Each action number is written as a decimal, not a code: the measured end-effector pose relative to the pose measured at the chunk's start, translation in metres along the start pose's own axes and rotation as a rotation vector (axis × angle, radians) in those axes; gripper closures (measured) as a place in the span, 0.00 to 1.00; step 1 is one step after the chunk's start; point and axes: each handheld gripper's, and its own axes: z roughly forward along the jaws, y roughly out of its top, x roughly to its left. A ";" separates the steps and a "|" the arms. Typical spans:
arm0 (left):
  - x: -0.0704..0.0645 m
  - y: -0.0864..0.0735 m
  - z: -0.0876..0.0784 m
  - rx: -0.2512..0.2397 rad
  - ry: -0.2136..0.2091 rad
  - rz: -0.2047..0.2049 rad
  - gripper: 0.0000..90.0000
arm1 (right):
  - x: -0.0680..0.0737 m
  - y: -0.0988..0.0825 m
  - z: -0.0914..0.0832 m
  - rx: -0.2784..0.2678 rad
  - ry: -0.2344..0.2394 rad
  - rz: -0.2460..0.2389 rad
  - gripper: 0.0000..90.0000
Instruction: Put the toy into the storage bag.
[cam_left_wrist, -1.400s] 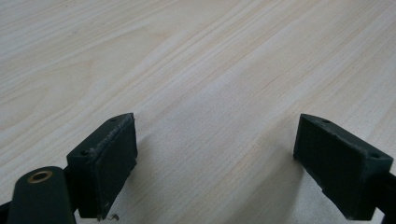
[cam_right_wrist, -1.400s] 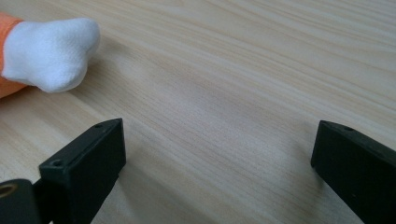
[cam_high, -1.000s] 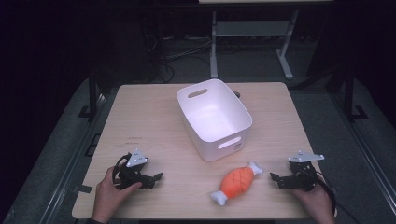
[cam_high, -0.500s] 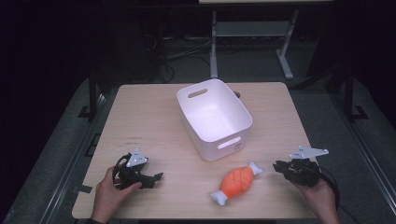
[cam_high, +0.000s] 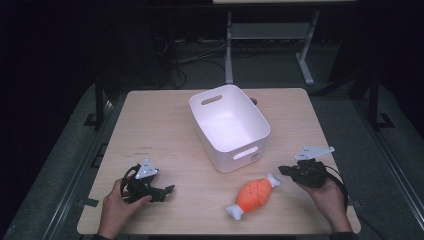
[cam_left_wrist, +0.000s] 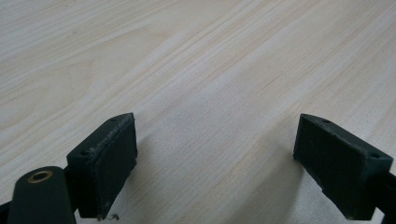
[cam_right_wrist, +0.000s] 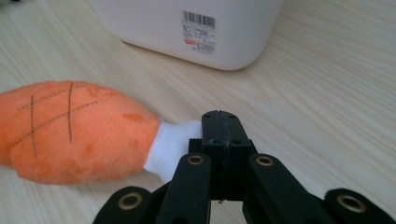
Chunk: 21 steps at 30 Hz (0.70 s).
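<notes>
On the pale wooden table an orange plush drumstick lay near the front edge, at about five o'clock from the table's middle, its long axis running from seven o'clock to one o'clock. Each end carried a white bone knob. A white plastic bin stood just beyond it at twelve o'clock — empty, with handle slots in its short walls and a barcode label on the wall facing the toy.

The right gripper sat at three o'clock from the toy, held in the person's right hand, its tips pointing toward the toy's upper knob. Its jaws had just been closing and, in the right gripper view, stood pressed flat together with nothing between them. The white knob lay just to their left there, close against the jaw's side; whether it touched could not be told. The toy rested on the table, not gripped.

The left gripper lay at eight o'clock from the table's middle, well apart from the toy, in the person's left hand. In the left gripper view its pads stood wide apart over bare wood — holding nothing.
</notes>
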 end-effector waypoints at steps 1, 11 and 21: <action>0.000 0.000 0.000 0.000 0.000 0.000 0.14 | 0.000 0.002 0.002 0.004 0.006 -0.007 1.00; 0.000 0.000 0.000 0.001 0.000 0.001 0.14 | 0.008 0.018 0.025 0.031 0.051 -0.045 1.00; 0.000 0.000 0.000 0.001 0.000 0.001 0.14 | 0.011 0.020 0.038 0.074 0.076 -0.062 1.00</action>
